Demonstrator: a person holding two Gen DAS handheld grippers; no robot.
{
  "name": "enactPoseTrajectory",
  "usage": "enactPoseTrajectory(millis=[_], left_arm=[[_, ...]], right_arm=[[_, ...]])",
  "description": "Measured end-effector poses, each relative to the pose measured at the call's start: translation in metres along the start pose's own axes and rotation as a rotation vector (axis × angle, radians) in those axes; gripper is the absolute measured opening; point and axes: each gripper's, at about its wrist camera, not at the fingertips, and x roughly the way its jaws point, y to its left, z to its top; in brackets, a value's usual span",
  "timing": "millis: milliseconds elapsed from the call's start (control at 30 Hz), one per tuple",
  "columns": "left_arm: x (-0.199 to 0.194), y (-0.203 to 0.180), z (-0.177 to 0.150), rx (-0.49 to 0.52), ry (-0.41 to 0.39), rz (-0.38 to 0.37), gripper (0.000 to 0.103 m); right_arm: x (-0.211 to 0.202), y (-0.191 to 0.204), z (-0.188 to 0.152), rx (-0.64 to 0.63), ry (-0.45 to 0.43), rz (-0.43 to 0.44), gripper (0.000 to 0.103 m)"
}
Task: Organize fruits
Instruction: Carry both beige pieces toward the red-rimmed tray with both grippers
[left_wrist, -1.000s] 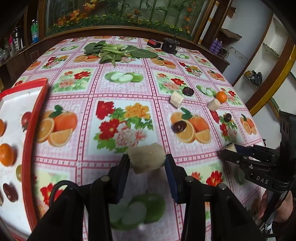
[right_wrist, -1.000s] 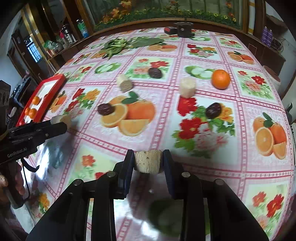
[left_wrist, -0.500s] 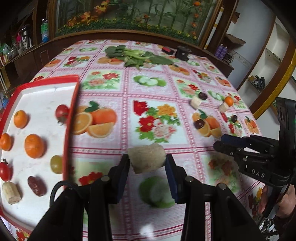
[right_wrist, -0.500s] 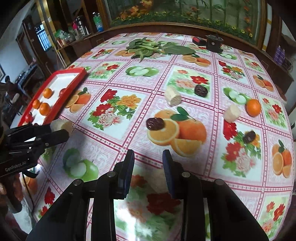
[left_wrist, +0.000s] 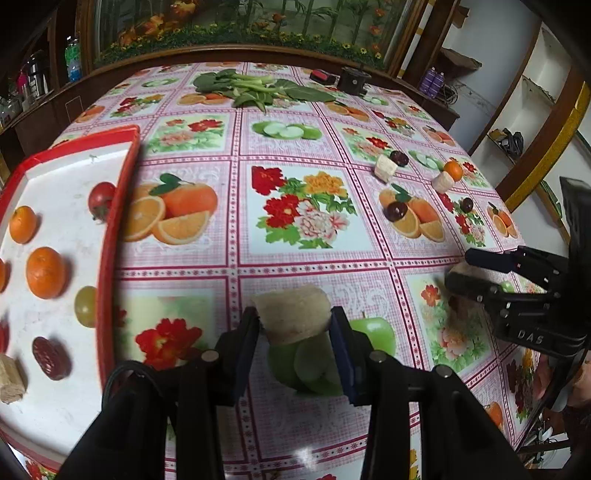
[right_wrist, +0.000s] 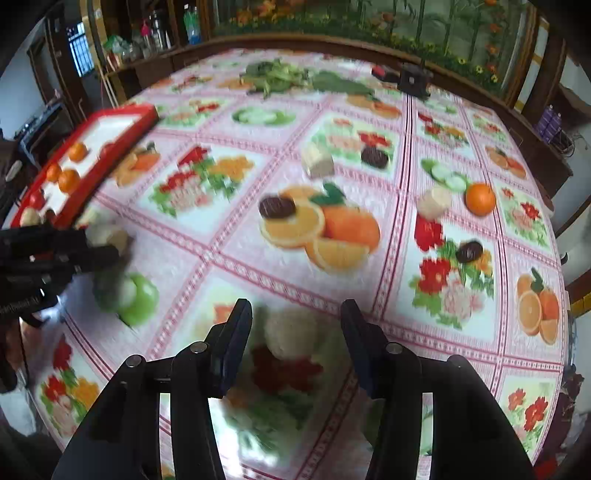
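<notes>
My left gripper (left_wrist: 293, 321) is shut on a pale beige fruit chunk (left_wrist: 291, 317) and holds it above the tablecloth, right of the red-rimmed white tray (left_wrist: 110, 229). The tray holds oranges (left_wrist: 46, 272), a tomato (left_wrist: 100, 196), a grape, a dark date and another chunk. My right gripper (right_wrist: 295, 332) is open; a pale chunk (right_wrist: 291, 332) lies blurred on the cloth between its fingers, not clamped. On the cloth farther off lie an orange (right_wrist: 479, 198), two chunks (right_wrist: 317, 159) and dark dates (right_wrist: 277, 206).
The fruit-print tablecloth (left_wrist: 295, 155) covers a round table. Leafy greens (left_wrist: 255, 90) and a small black device (left_wrist: 352, 79) lie at the far edge. A wooden ledge with plants runs behind. The right gripper shows at the right in the left wrist view (left_wrist: 458, 273).
My right gripper held a chunk a second ago; its fingers are now spread and the chunk lies between them. My left gripper has carried its chunk left, bringing the tray into view.
</notes>
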Motion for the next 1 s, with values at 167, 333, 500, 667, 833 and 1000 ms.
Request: enactPoseTrajectory(millis=[167, 333, 500, 667, 833, 1000], left_arm=[[0.002, -0.004, -0.001, 0.007, 0.001, 0.005, 0.042], [0.003, -0.006, -0.002, 0.009, -0.004, 0.013, 0.042], [0.003, -0.006, -0.002, 0.008, -0.005, 0.013, 0.042], [0.002, -0.008, -0.004, 0.003, -0.003, 0.0, 0.042], [-0.003, -0.01, -0.004, 0.01, -0.008, -0.006, 0.042], [-0.012, -0.007, -0.002, 0.008, -0.026, -0.011, 0.042]], right_arm=[[0.003, -0.003, -0.011, 0.005, -0.004, 0.0, 0.049], [0.002, -0.004, -0.012, 0.008, -0.01, 0.015, 0.039], [0.002, 0.0, -0.009, -0.012, 0.006, 0.046, 0.03], [-0.006, 0.001, -0.01, 0.014, -0.01, 0.067, 0.03], [-0.012, 0.006, -0.007, 0.016, -0.02, 0.077, 0.03], [-0.011, 0.015, 0.001, 0.015, -0.02, 0.096, 0.03]])
